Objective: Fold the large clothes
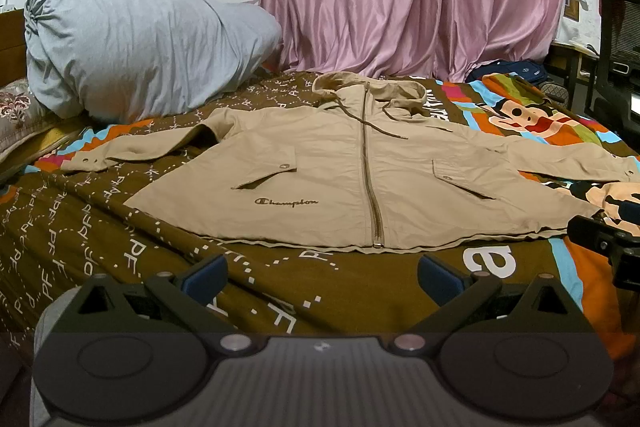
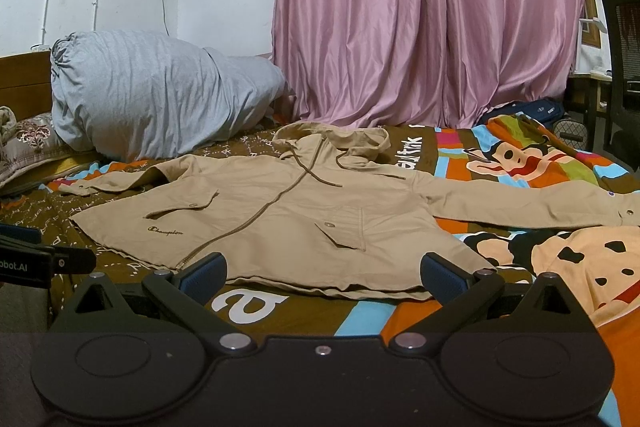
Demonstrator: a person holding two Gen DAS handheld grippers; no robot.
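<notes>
A tan hooded jacket lies flat, zipped and face up on the patterned bedspread, sleeves spread; it looks light, soft and limp, best pinched at a sleeve cuff or hem corner. The left gripper and right gripper both gape wide, holding nothing, just short of the hem.

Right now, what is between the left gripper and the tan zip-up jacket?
Only bedsheet: the left wrist view shows a bare strip of brown patterned bedsheet between the open left gripper and the hem of the tan hooded jacket.
</notes>
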